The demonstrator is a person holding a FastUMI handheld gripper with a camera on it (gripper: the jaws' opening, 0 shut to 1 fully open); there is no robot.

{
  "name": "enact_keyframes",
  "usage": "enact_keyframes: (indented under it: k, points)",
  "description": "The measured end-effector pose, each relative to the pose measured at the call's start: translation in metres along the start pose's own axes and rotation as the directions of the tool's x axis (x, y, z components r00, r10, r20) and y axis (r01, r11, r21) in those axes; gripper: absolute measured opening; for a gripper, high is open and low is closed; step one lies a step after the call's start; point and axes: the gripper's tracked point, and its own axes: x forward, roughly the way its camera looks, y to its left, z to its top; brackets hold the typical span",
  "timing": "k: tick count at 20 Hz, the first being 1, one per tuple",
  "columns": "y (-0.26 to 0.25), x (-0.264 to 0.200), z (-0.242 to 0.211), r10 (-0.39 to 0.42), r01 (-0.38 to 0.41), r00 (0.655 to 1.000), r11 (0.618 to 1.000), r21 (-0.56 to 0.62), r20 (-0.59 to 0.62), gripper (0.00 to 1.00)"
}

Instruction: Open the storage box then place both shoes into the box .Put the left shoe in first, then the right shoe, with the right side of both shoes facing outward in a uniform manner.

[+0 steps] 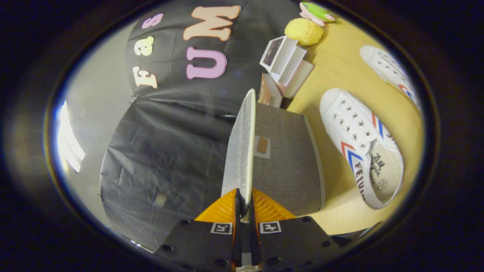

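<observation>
My gripper (244,204) is shut on the edge of the grey fabric lid (238,151) of the storage box (287,166). I see the lid edge-on: it runs straight ahead from between the fingers and stands lifted away from the box body beside it. A brown tag (262,145) sits on the box face. Two white canvas shoes with red and blue chevrons lie on the wooden table (336,75) beside the box. The nearer shoe (359,143) lies close to the box with its opening towards me. The farther shoe (389,70) lies beyond it.
Past the box stand some white open card boxes (285,64) and a brown one (269,90). A yellow lumpy object (304,32) and a green and pink toy (315,11) lie farther off on the table. Black cloth wall hangs on the lid's other side.
</observation>
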Motion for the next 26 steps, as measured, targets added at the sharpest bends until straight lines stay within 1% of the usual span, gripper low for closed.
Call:
enact_keyframes:
  k: [3, 6, 8, 12, 15, 18, 26]
  points:
    - [0.018, -0.003, 0.0, -0.004, 0.003, 1.0, 0.998, -0.063, -0.014, 0.11]
    - [0.047, -0.007, 0.003, 0.018, -0.019, 1.0, 0.994, -0.108, -0.014, 0.1]
    - [0.064, -0.007, 0.005, 0.018, -0.02, 1.0, 0.989, -0.147, -0.015, 0.09]
    - [0.109, 0.0, 0.006, 0.024, -0.023, 1.0, 0.966, -0.257, 0.003, 0.11]
    - [0.148, 0.014, -0.002, 0.058, -0.05, 0.998, 0.938, -0.343, 0.012, 0.13]
    - [0.176, 0.033, -0.018, 0.084, -0.075, 0.996, 0.911, -0.406, 0.005, 0.14]
    - [0.219, 0.08, -0.045, 0.109, -0.105, 0.994, 0.882, -0.459, -0.019, 0.14]
